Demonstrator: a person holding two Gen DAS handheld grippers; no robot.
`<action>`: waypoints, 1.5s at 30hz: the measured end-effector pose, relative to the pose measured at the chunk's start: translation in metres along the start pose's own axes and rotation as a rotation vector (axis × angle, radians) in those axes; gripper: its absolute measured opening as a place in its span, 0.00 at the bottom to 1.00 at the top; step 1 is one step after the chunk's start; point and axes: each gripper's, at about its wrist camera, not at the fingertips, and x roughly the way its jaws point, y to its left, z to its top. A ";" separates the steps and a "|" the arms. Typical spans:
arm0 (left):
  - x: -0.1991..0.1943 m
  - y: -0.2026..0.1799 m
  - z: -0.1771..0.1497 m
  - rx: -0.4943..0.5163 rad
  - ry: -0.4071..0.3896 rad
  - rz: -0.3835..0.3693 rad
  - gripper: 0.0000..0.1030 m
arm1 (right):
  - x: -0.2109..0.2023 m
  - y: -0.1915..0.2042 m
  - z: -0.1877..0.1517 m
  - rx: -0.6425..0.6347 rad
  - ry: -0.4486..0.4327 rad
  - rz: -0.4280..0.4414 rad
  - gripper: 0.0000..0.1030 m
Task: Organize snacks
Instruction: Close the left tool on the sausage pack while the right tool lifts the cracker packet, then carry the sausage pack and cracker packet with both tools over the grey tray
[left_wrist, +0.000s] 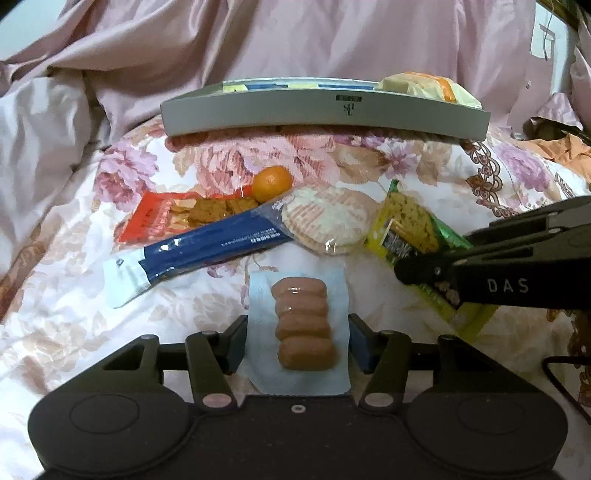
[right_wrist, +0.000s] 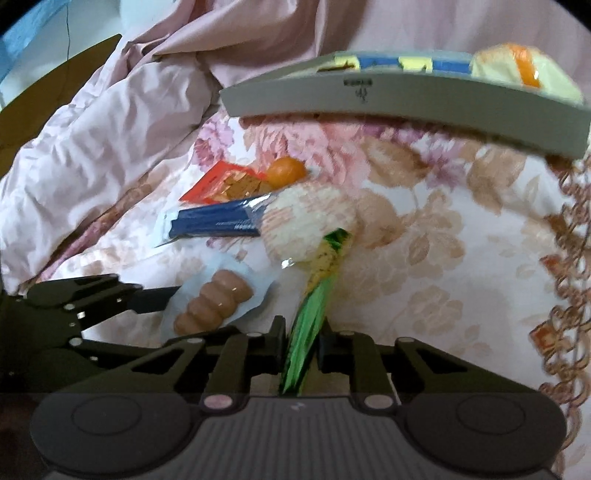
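The right hand-held gripper (right_wrist: 301, 345) is clamped on a green packet (right_wrist: 308, 325); the grey tray (left_wrist: 325, 110) holds wrapped snacks (left_wrist: 428, 88).

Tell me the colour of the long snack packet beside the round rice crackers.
Dark blue with white ends: the long snack packet, clearest in the left wrist view.

The right gripper (right_wrist: 301, 345) clamps a green-and-yellow snack packet (right_wrist: 314, 291) edge-on between its closed fingers, above a floral bedspread (right_wrist: 443, 236). At left the left gripper (right_wrist: 166, 299) reaches a clear pack of small sausages (right_wrist: 214, 304), its fingertip touching the wrapper. Beyond lie a round rice cracker pack (right_wrist: 310, 218), a blue stick packet (right_wrist: 218, 219), a red biscuit packet (right_wrist: 225, 184), a small orange (right_wrist: 286, 170) and a grey tray (right_wrist: 406, 107) holding more snacks.
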 end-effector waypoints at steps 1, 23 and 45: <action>-0.001 -0.001 0.000 0.005 -0.004 0.005 0.56 | -0.001 0.001 0.001 -0.014 -0.013 -0.016 0.13; -0.040 -0.009 0.034 -0.083 -0.222 0.094 0.55 | -0.038 0.015 0.007 -0.171 -0.287 -0.212 0.12; 0.008 0.004 0.182 -0.167 -0.438 0.157 0.56 | -0.059 -0.010 0.082 -0.109 -0.757 -0.327 0.12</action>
